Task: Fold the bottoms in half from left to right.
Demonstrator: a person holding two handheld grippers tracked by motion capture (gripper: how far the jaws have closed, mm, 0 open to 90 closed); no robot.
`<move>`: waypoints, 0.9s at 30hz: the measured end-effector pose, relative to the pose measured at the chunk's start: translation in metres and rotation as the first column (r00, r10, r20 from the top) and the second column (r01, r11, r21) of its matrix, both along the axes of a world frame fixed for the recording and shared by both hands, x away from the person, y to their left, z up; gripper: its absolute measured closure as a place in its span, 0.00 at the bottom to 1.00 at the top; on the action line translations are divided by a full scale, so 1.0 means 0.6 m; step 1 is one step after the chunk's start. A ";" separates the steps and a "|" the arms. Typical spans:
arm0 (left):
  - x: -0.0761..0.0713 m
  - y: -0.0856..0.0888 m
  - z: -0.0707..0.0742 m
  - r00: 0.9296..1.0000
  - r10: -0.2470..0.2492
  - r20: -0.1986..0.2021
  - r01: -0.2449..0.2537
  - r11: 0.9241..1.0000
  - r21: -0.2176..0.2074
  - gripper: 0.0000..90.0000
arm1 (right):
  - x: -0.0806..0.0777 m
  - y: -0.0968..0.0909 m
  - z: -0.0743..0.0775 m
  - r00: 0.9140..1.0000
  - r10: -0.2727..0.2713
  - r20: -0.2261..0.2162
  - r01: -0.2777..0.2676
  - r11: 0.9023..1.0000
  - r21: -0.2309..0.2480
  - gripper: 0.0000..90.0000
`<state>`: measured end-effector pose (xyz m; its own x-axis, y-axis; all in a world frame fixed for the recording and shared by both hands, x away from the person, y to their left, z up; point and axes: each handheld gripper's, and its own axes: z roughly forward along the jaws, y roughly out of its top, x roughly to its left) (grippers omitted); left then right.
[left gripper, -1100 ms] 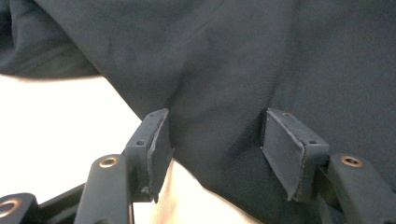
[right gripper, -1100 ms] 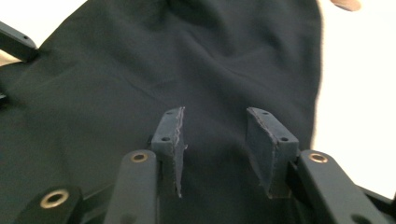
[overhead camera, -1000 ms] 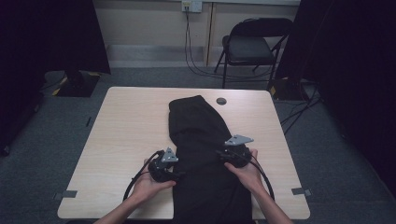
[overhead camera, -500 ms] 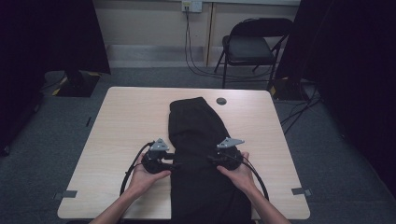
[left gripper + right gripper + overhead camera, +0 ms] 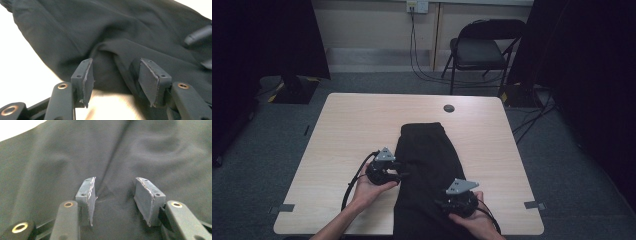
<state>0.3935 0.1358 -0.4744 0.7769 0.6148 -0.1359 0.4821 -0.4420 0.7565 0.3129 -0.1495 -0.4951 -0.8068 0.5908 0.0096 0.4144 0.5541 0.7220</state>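
Pale wooden surface (image 5: pixel 352 125) carries a folded black cloth garment (image 5: pixel 427 150); left gripper (image 5: pixel 113 77) straddles its left edge, right gripper (image 5: pixel 115 195) hovers near, fingers released, likely for folding.

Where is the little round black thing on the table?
In the high view, the round black thing sits near the table's far edge, just beyond the black cloth.

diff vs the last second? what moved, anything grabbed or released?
The black garment slid toward the person: its far end, once near the table's far edge, now lies about mid-table. The right gripper drew back to the near edge; the left gripper stayed at the garment's left edge. Both now show open jaws with cloth between them but not pinched. The table, grommet and chair are unchanged.
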 end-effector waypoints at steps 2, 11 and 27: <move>-0.004 -0.010 -0.004 1.000 -0.015 0.011 0.014 1.000 0.011 0.50 | -0.016 0.004 0.003 1.000 0.027 -0.011 -0.027 1.000 -0.015 0.57; -0.018 -0.043 -0.033 0.995 -0.089 0.039 0.084 0.990 0.111 0.53 | 0.050 -0.006 0.030 0.995 -0.095 0.044 0.093 0.994 0.053 0.57; -0.005 0.004 0.020 0.997 -0.079 -0.006 0.079 0.997 -0.007 0.58 | 0.295 0.007 0.052 0.956 -0.292 0.023 0.287 0.949 0.131 0.59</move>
